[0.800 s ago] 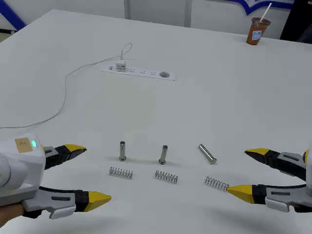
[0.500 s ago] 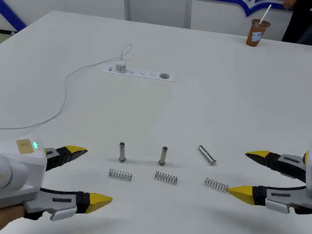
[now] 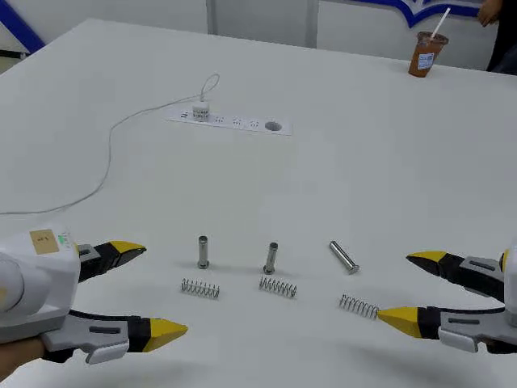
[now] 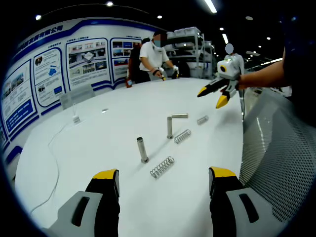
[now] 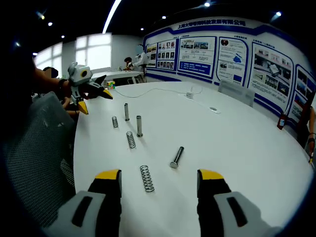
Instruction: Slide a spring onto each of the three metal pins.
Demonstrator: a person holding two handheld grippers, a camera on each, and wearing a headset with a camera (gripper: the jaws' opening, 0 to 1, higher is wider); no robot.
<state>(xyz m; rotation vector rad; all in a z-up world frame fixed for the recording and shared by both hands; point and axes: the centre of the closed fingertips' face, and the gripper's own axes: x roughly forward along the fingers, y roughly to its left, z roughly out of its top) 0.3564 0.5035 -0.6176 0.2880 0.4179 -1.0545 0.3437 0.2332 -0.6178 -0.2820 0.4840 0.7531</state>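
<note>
Since a moment ago the middle spring (image 3: 278, 286) has crept a touch nearer the middle pin (image 3: 271, 257). The other pieces lie as they did, and my claws have barely shifted. My left claw (image 3: 165, 288) and right claw (image 3: 393, 285) both hang released, jaws spread wide and holding nothing, low over the bench (image 3: 347, 162) at either end of the row.

The left pin (image 3: 203, 250) and the middle pin stand upright; the right pin (image 3: 343, 255) lies on its side. The left spring (image 3: 200, 288) and right spring (image 3: 358, 305) lie flat just in front of their pins. None of the three springs is on a pin yet. The right spring sits just beside my right claw's nearer tip.

The head view takes in the power strip (image 3: 230, 120), its white cable (image 3: 109, 158) and a drink cup (image 3: 426, 50) far back. The left gripper view adds wall posters (image 4: 84, 54), people standing (image 4: 153, 54) at the far end, and a mesh chair back (image 4: 276, 148) beside the bench's near edge. Bare bench lies open between the pins and the power strip.
</note>
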